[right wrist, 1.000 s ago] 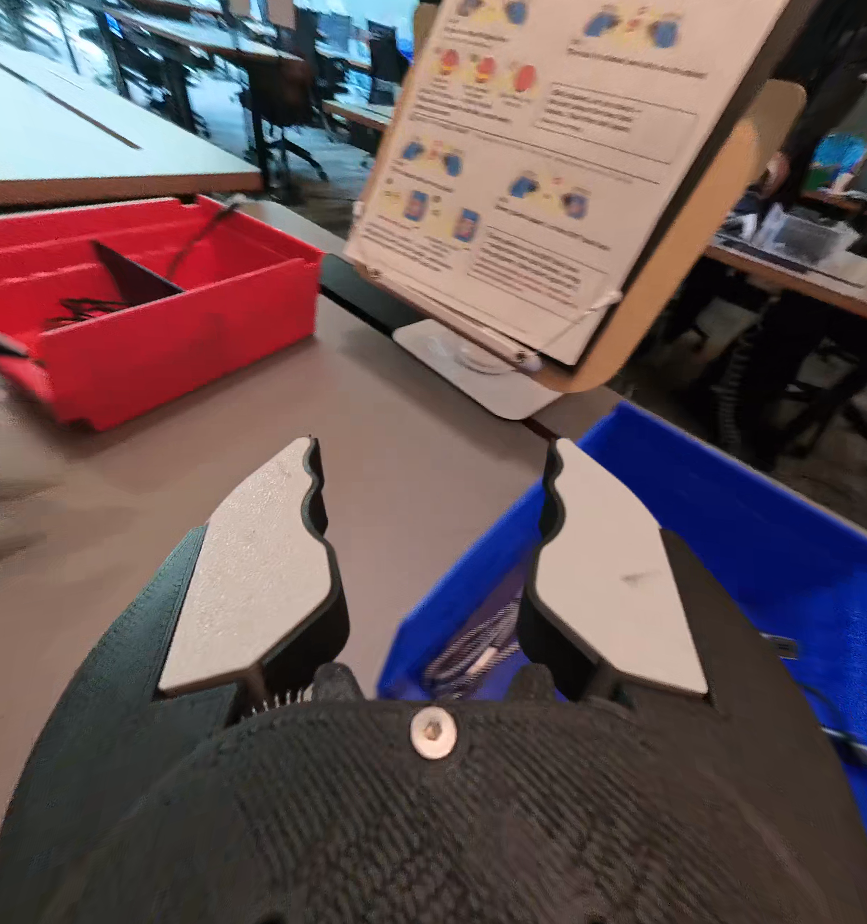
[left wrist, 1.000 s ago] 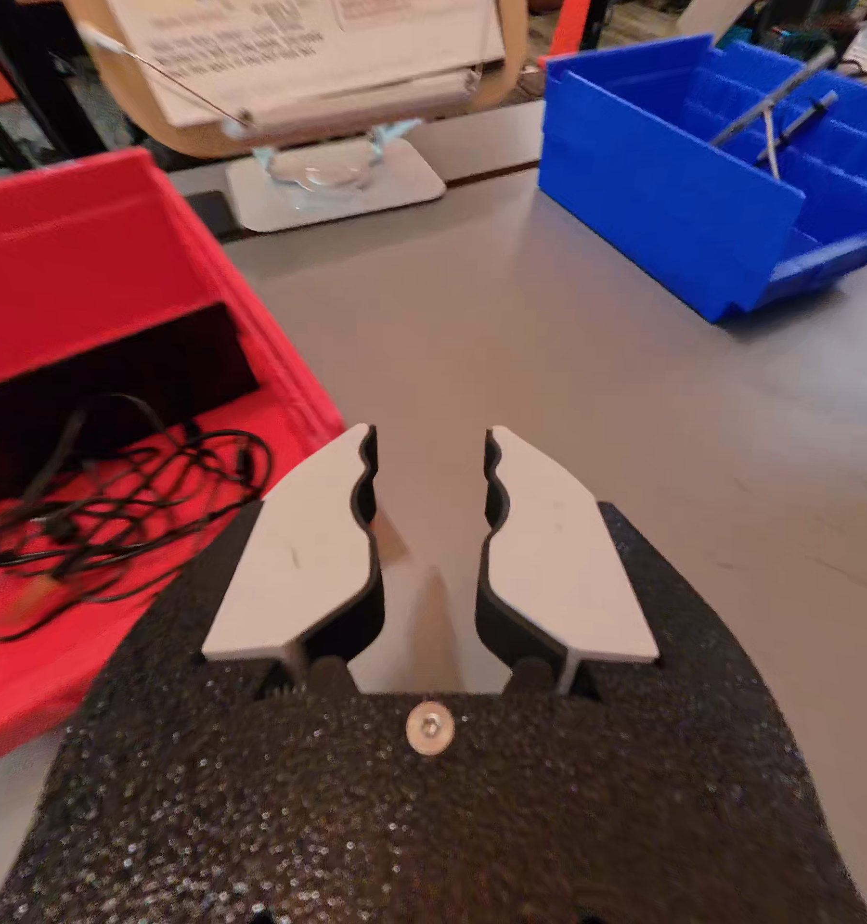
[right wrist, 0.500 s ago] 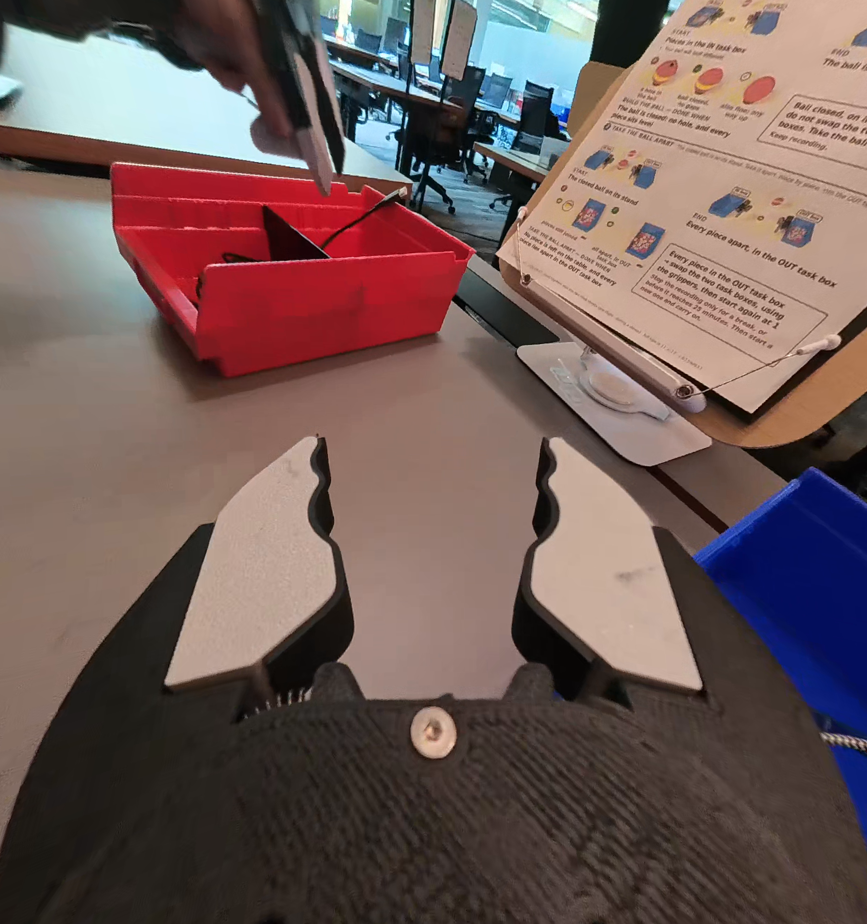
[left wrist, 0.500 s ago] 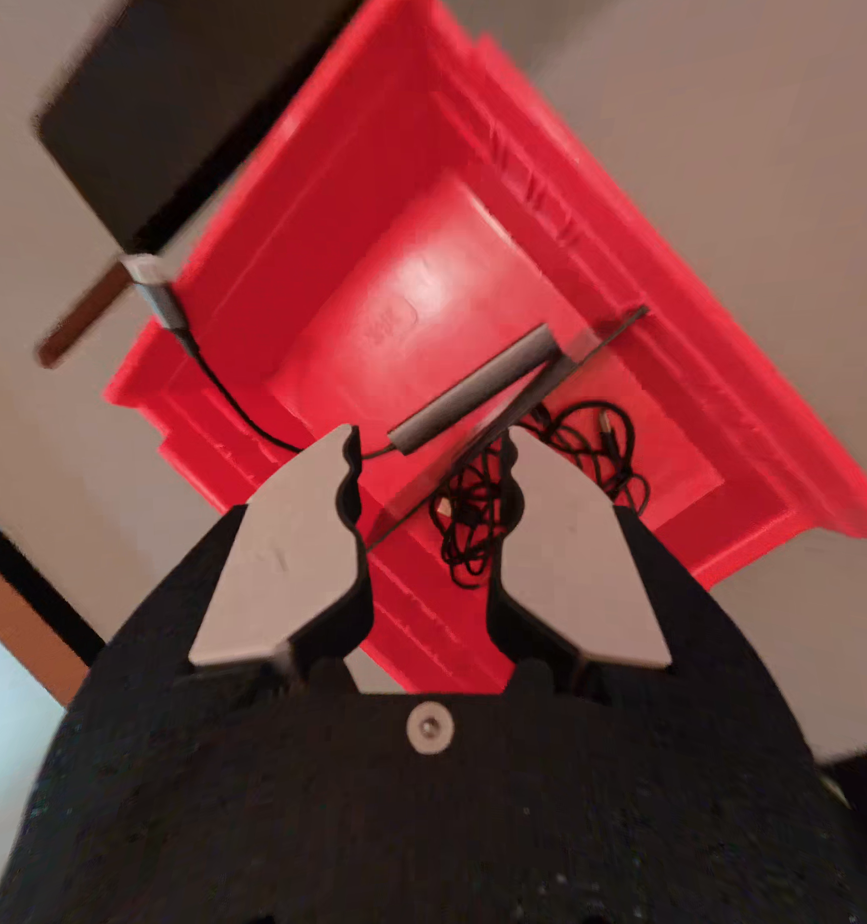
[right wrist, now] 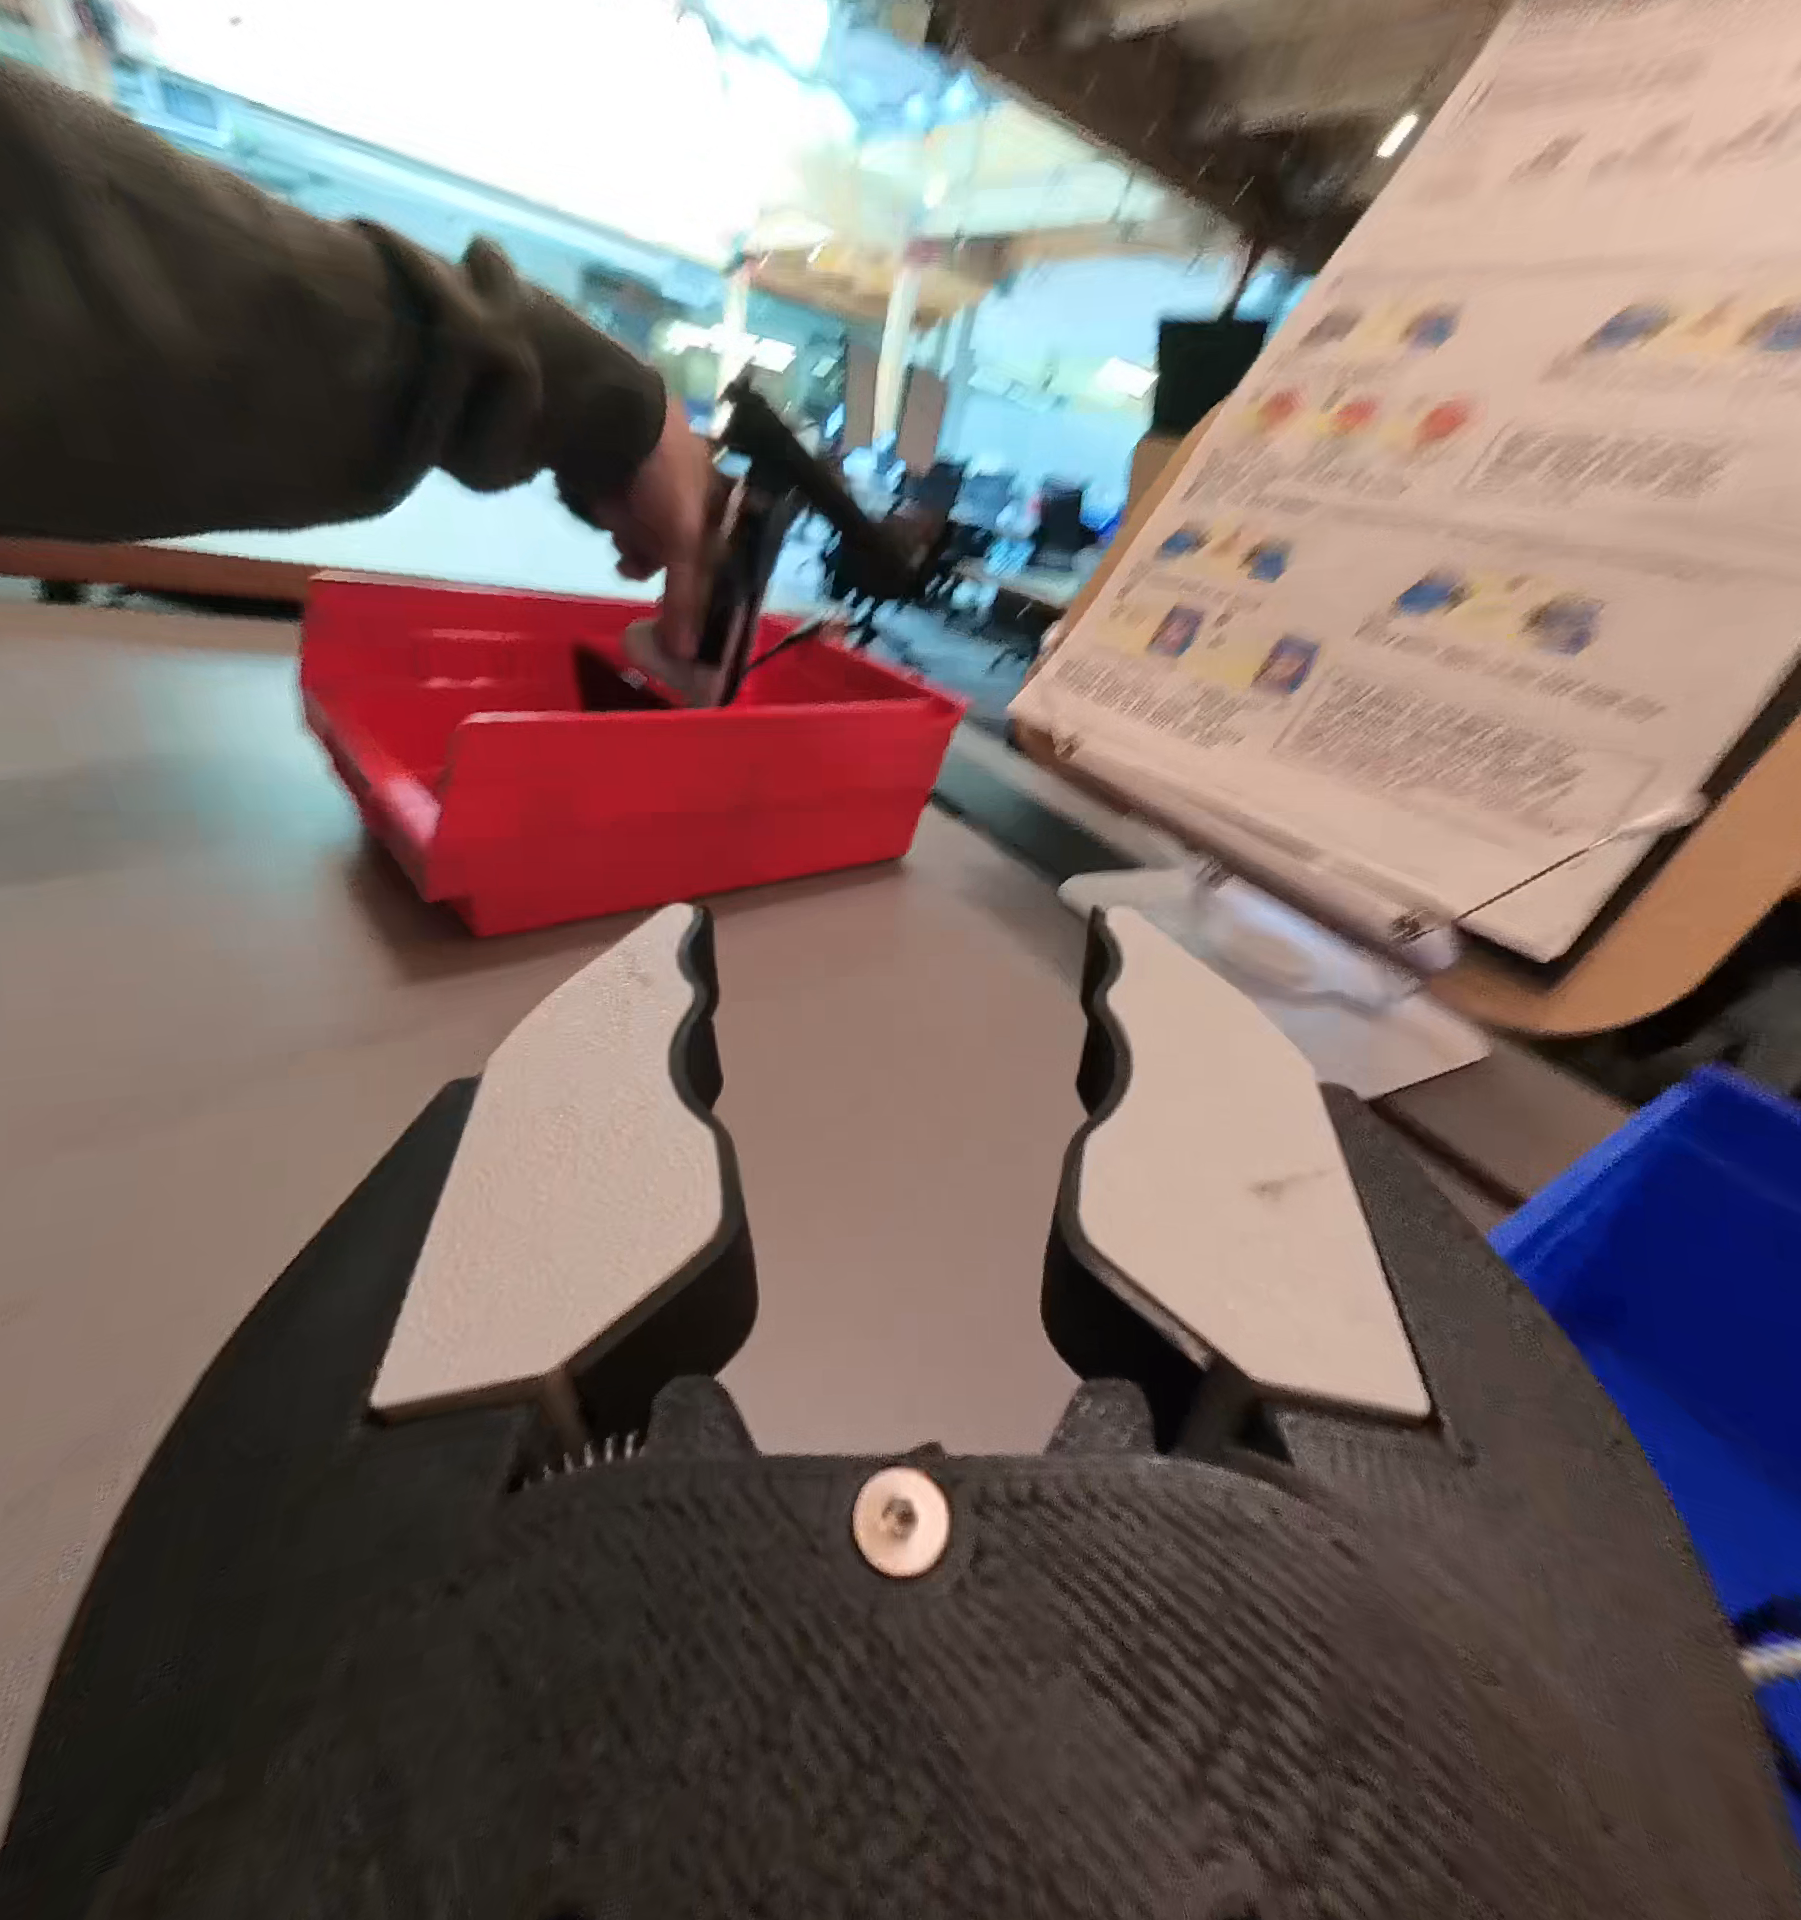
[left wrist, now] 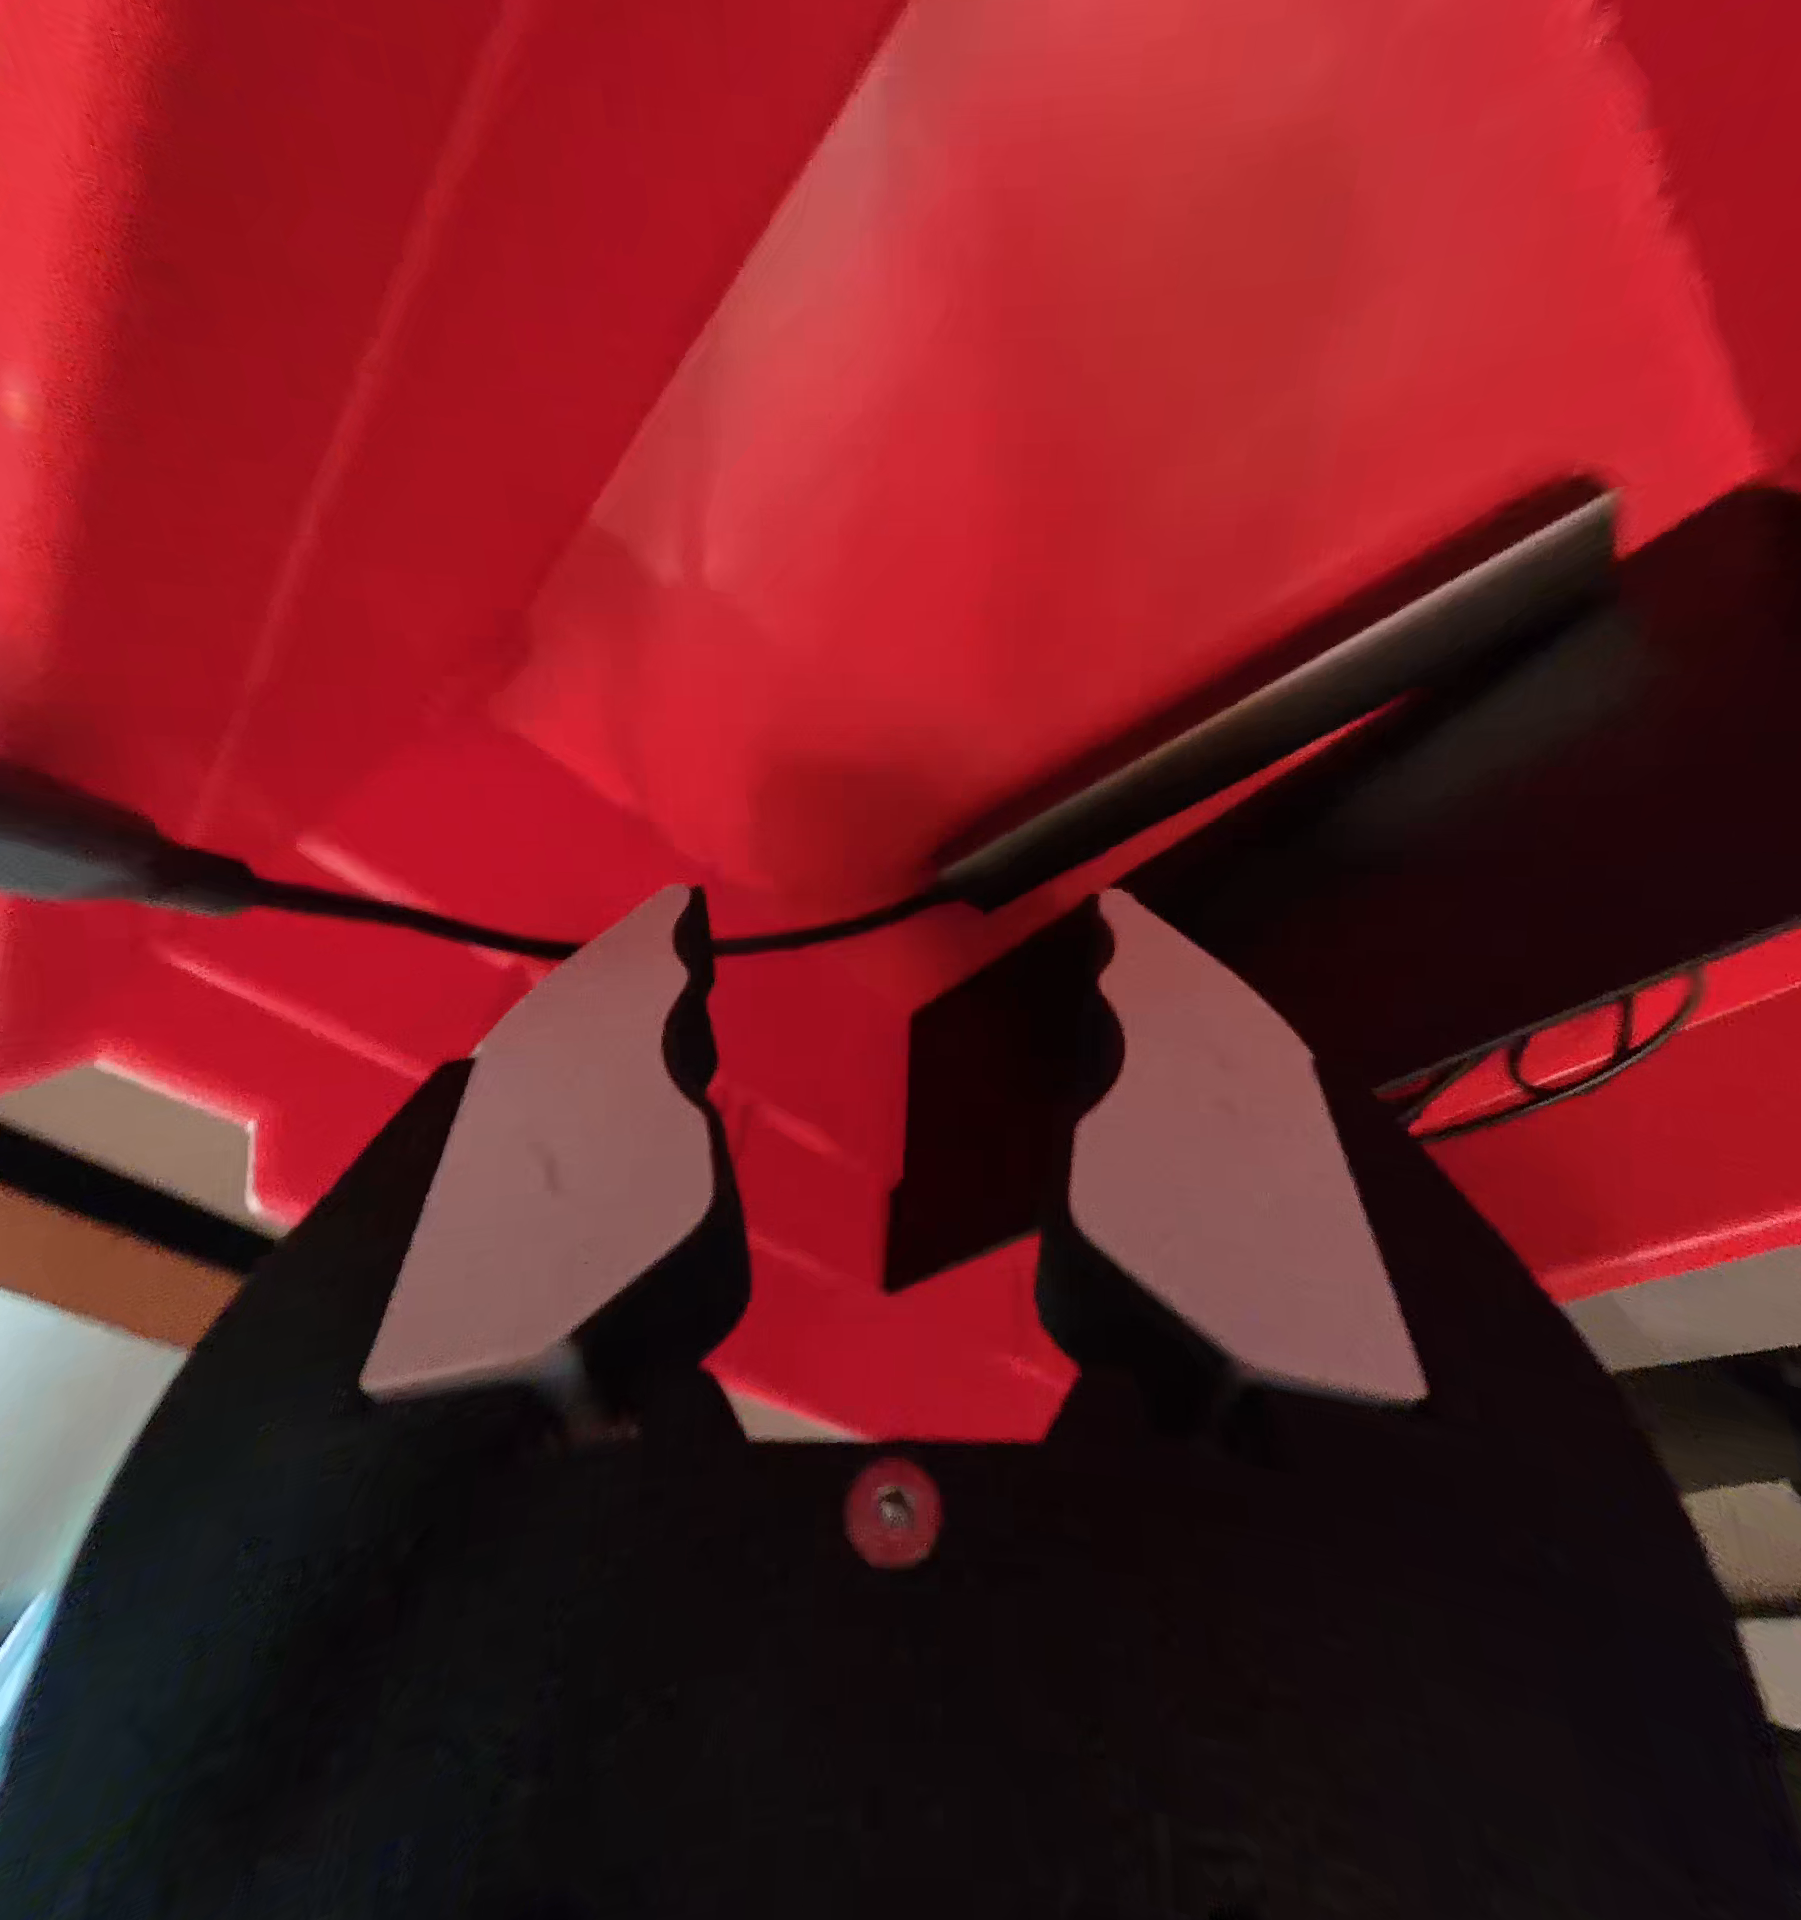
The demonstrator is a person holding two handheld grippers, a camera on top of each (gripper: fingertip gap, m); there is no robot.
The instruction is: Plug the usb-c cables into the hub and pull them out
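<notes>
My left gripper [left wrist: 896,914] is open and empty, reaching down into the red bin [left wrist: 979,364]. The slim grey hub [left wrist: 1291,707] leans against a black divider [left wrist: 1550,831] just beyond my fingertips. Its thin black cable [left wrist: 460,920] runs left past my left fingertip to a blurred grey plug [left wrist: 44,852]. A coil of black USB-C cables [left wrist: 1561,1049] lies past the divider at the right. My right gripper [right wrist: 896,925] is open and empty over the grey table. In the right wrist view a hand holds the left gripper [right wrist: 719,623] inside the red bin [right wrist: 667,790].
A blue bin [right wrist: 1706,1299] sits at the right with a braided cable [right wrist: 1800,1662] in it. An instruction sheet on a tilted stand [right wrist: 1498,520] with a white base [right wrist: 1291,987] stands behind. A dark sleeve [right wrist: 252,364] crosses the upper left.
My left gripper has dropped into the red bin, close to the hub and its cable, and opened wider. My right gripper has swung left, and the red bin now looks nearer.
</notes>
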